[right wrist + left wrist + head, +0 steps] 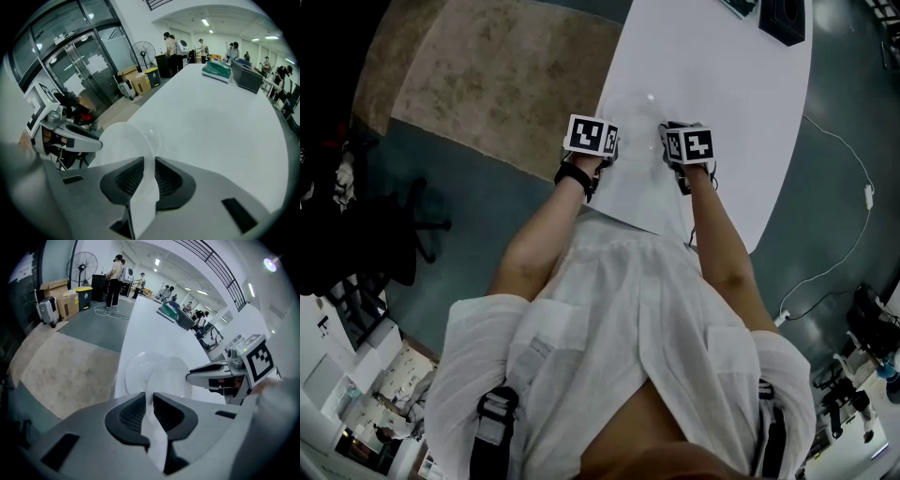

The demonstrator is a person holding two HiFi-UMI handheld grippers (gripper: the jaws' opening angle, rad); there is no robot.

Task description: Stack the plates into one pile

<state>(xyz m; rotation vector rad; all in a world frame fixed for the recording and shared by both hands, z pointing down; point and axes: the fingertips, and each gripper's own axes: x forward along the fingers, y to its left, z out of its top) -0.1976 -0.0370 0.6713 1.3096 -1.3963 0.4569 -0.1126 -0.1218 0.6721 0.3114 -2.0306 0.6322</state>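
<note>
Right now the plates are at the near end of the white table, clear and hard to pick out, sitting between the two grippers. The left gripper view shows two of them overlapping: a nearer plate to the right and a farther plate to the left. The left gripper has its jaws pinched on a clear rim that runs edge-on between the ribbed pads. The right gripper is clamped on a clear rim the same way, coming in from the opposite side. I cannot tell whether they share one plate or grip one each, nor whether what is held is resting on the table or lifted off it.

I would judge the step in hand to be bringing one plate over the other so it nests. To do that well, both hands should travel together and keep the plate level, so the thin rim is not twisted in the pinch. It should be centred over the lower plate before it goes down, and the jaws should part only once it is seated, drawing outward rather than dragging. The table's left edge is close, with the rug on the floor beyond it, so the pile is better built farther in.
</note>
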